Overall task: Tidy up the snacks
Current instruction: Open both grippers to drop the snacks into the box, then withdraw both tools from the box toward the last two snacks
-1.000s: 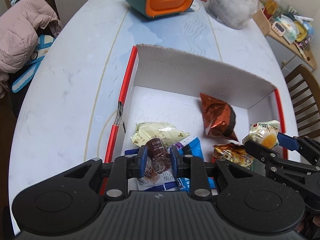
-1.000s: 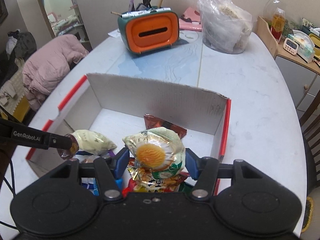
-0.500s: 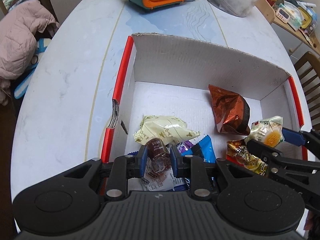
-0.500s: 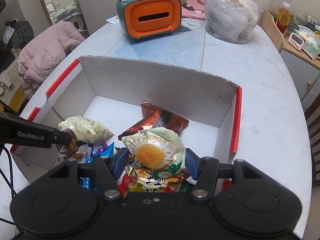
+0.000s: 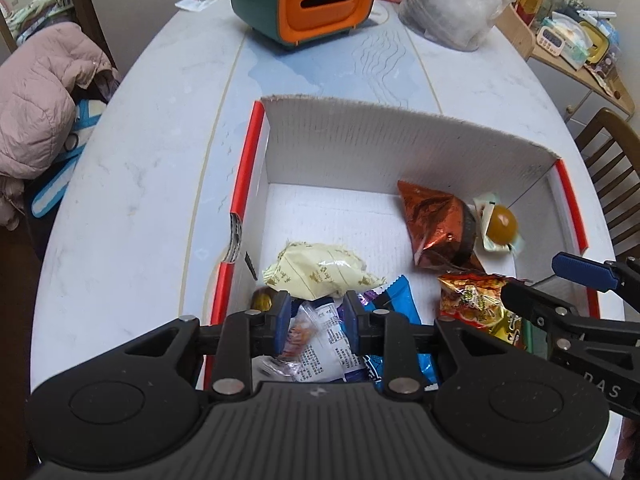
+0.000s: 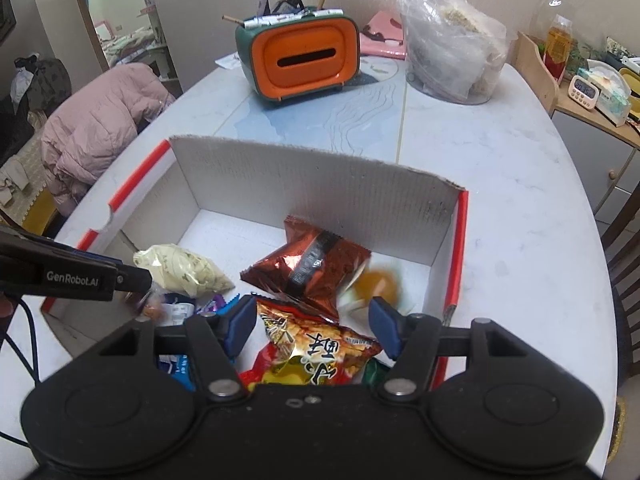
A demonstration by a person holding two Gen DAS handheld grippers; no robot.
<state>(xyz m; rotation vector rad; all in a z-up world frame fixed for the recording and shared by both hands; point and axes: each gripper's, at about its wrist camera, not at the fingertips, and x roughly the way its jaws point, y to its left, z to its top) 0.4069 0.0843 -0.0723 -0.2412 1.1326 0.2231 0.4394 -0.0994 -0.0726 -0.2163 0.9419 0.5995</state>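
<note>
**Both grippers open over the snack box**

Left wrist view: the left gripper point(image 5: 314, 316) hangs low over the near end of the cardboard box point(image 5: 400, 148), its blue pads set apart with nothing clamped between them. Straight below the gap lies a clear printed wrapper point(image 5: 320, 344). Just ahead of the fingertips rests a pale yellow packet point(image 5: 320, 272), and just off the left pad sits a small brown candy point(image 5: 262, 300) on the box floor. A blue packet point(image 5: 400, 300) lies just right of the right pad. Further ahead and to the right lies a copper foil bag point(image 5: 436, 224), with a yolk-printed packet point(image 5: 498, 226) touching its far-right side near the box corner. The right gripper point(image 5: 548, 284) reaches in from the right, above a red-and-yellow chip bag point(image 5: 472, 300). Beyond the box, on the white table point(image 5: 140, 168), stands an orange-fronted organizer point(image 5: 316, 0).

Right wrist view: the right gripper point(image 6: 312, 326) has its jaws spread wide and holds nothing. The chip bag point(image 6: 316, 348) lies below, between the pads. The copper foil bag point(image 6: 312, 264) lies just ahead of the fingertips. The yolk-printed packet point(image 6: 378, 286), blurred, is ahead of the right pad, near the box wall point(image 6: 320, 184). The left gripper's arm enters from the left, its tip beside the pale yellow packet point(image 6: 180, 268).
</note>
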